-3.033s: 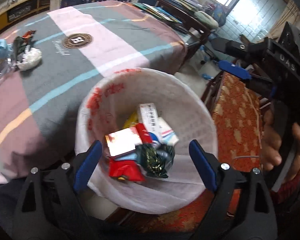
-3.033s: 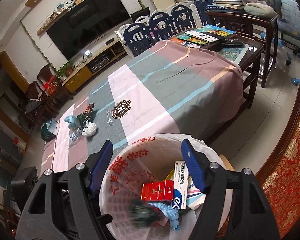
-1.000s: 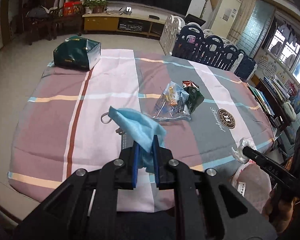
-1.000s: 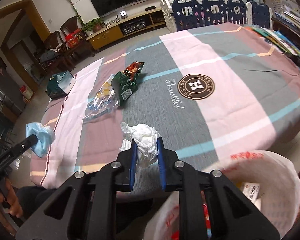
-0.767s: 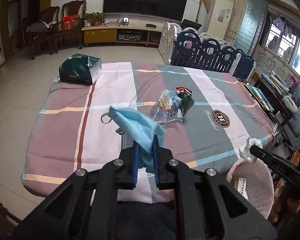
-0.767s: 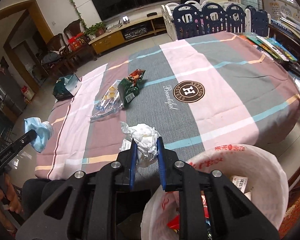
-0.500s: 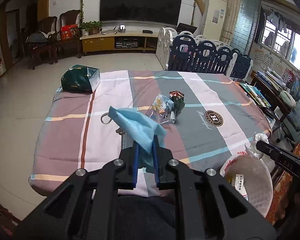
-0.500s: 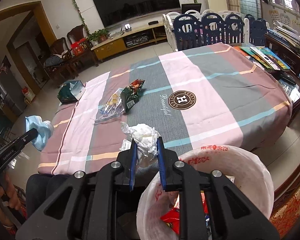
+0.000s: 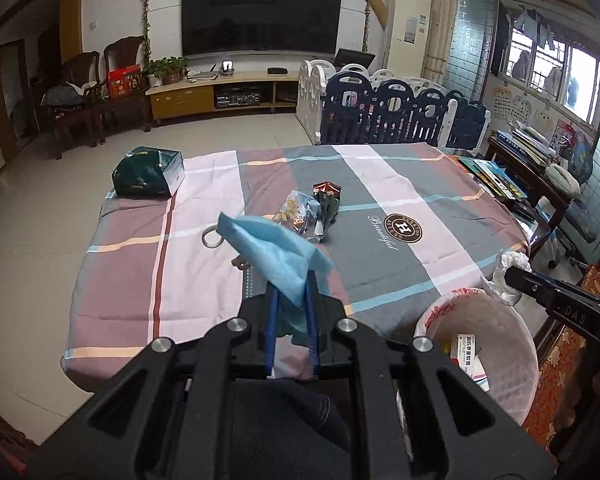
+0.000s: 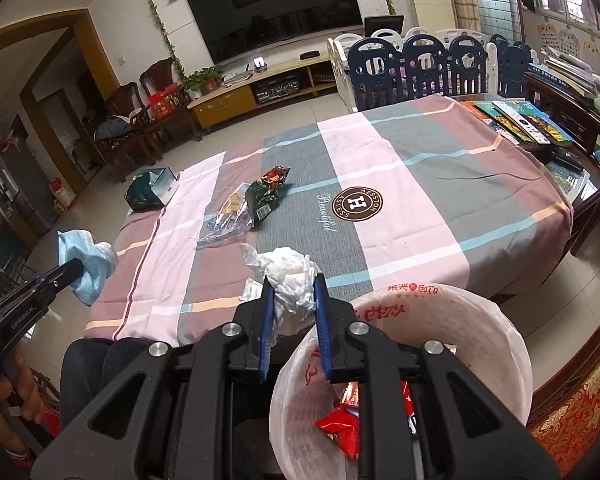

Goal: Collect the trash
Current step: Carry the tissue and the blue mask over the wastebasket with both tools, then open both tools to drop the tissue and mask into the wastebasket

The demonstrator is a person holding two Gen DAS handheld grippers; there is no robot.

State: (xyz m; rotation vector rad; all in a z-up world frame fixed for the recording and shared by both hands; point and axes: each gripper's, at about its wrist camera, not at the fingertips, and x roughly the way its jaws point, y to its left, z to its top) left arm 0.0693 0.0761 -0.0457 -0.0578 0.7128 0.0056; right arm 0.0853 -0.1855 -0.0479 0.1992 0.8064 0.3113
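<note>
Holding trash in both hands, we see the left gripper (image 9: 290,312) clenched on a blue face mask (image 9: 274,254), which sticks up between and above its fingers. The right gripper (image 10: 291,308) is clenched on a crumpled white tissue (image 10: 290,276) the same way. Just below and to the right of the right fingers stands the lined trash bin (image 10: 500,320), with red wrappers (image 10: 340,426) inside. Beyond both pairs of fingers, on the striped tablecloth (image 10: 400,168), lie a clear plastic bag (image 10: 226,218) and a green snack packet (image 10: 266,196), touching each other
</note>
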